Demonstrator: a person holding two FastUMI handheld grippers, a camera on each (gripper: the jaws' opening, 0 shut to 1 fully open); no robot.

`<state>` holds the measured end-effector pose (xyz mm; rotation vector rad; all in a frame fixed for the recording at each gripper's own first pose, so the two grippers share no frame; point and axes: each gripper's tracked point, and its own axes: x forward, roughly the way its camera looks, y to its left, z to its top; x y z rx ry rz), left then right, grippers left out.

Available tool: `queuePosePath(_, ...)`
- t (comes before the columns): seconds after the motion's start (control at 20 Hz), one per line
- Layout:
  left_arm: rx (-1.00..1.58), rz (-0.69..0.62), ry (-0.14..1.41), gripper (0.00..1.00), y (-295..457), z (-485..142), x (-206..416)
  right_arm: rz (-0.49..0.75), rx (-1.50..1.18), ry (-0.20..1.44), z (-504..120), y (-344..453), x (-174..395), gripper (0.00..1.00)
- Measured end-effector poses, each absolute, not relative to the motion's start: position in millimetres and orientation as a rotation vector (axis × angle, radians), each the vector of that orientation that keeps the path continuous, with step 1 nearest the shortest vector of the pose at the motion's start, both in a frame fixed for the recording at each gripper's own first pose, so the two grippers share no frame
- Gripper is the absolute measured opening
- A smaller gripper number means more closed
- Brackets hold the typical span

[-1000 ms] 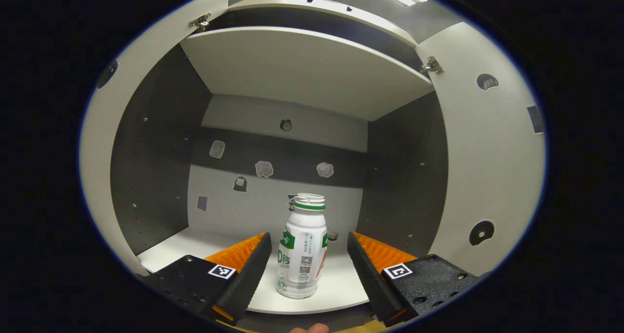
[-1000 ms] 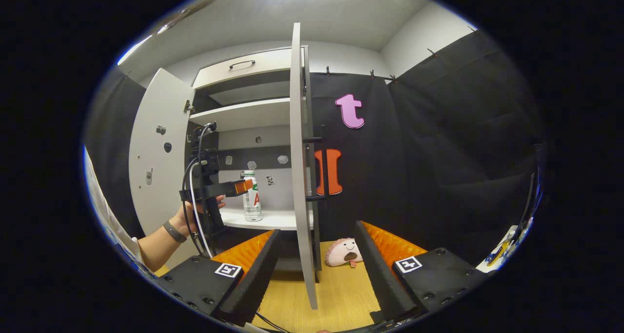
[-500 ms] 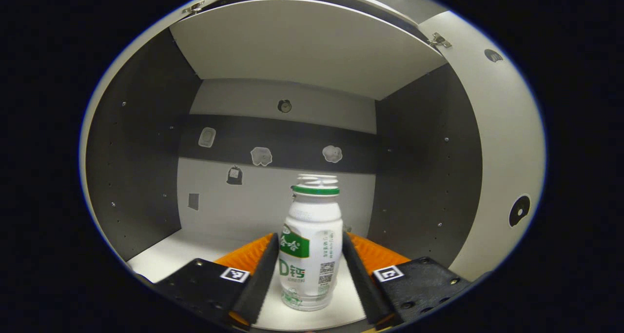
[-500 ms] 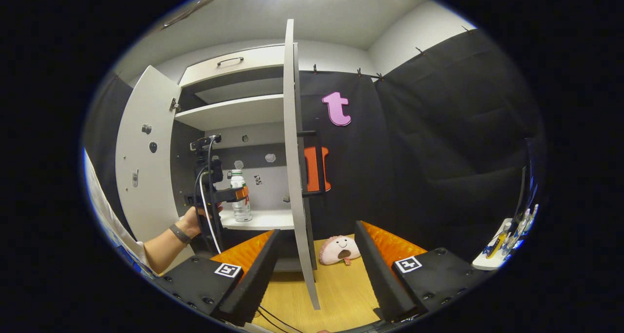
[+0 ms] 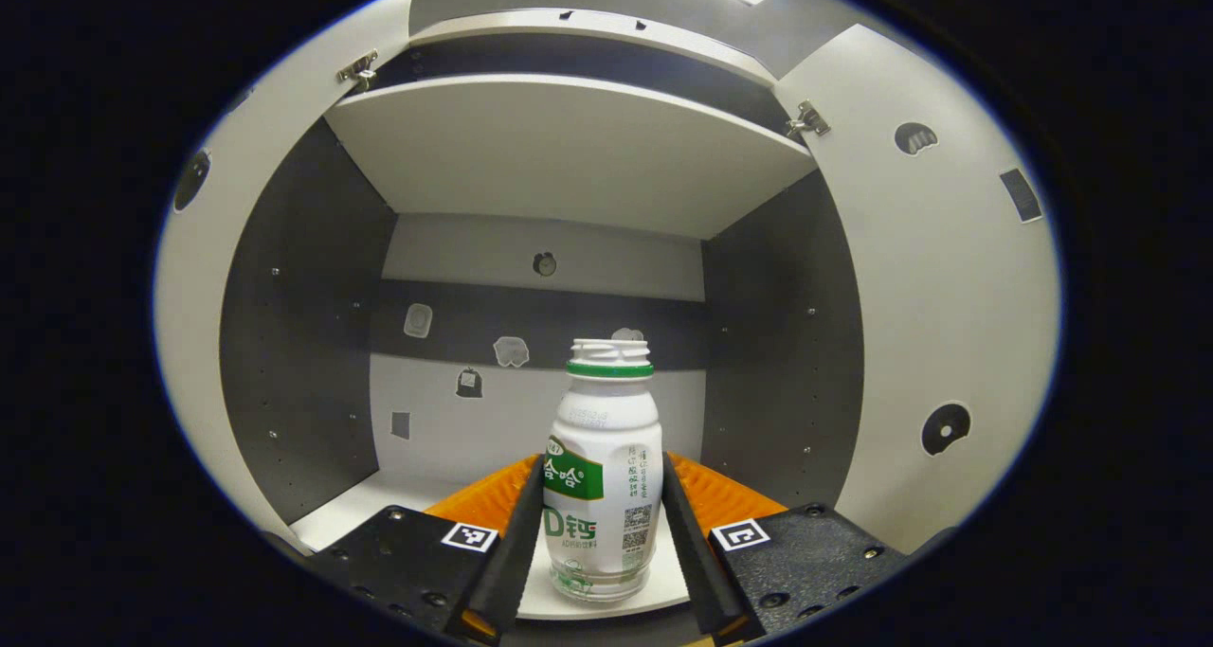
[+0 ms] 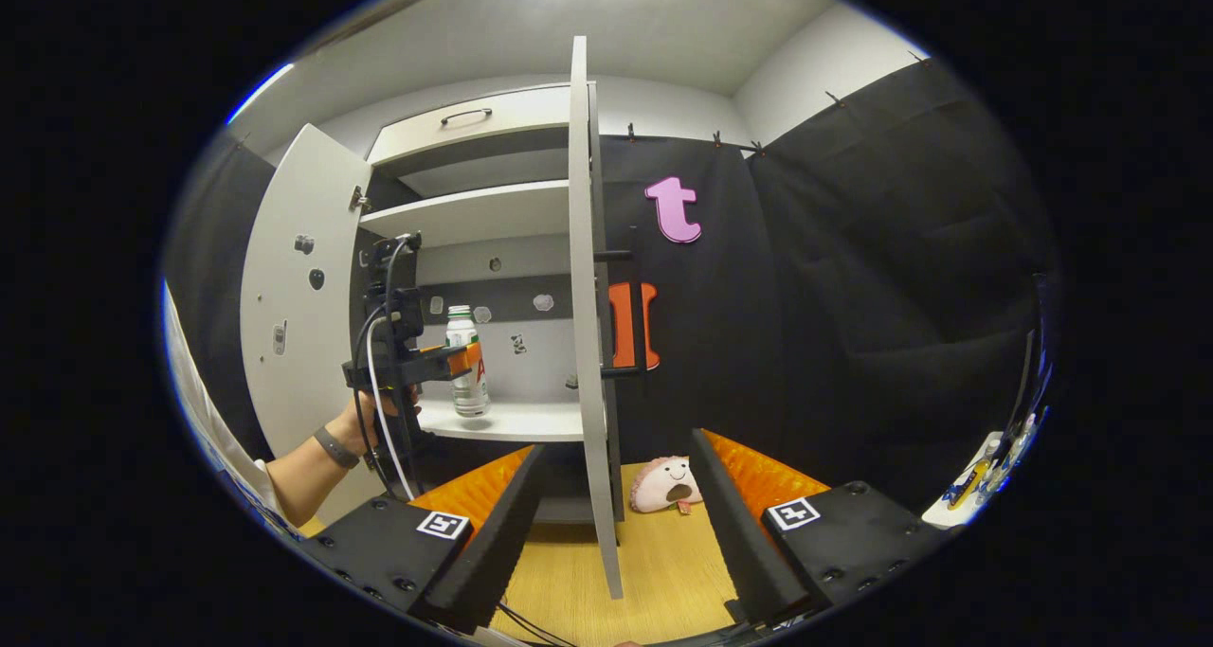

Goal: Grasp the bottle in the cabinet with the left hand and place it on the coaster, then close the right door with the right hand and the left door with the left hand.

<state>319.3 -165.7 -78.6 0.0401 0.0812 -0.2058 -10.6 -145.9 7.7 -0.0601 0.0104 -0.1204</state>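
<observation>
Left gripper view has the left claw clamped on the bottle, a finger pressing each side of its lower body. Bottle's upright in the cabinet, and I can't tell if its base is on the shelf or just off it. Both doors hang open, left door and right door. Right gripper view: right claw spread wide with nothing in it, over the tabletop, right door's edge between its fingers, a plush toy behind.
</observation>
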Motion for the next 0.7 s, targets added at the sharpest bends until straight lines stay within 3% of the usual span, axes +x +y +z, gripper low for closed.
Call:
queuePosePath(0.4, 0.008, -0.138, 0.09, 0.68, -146, -61, 226, 0.052, -0.025, 0.046, 9, -143, -6, 0.98)
queuePosePath(0.7, 0.013, -0.024, 0.112, 0.68, -122, -85, 168, 0.186, -0.026, 0.075, 7, -131, -3, 0.98)
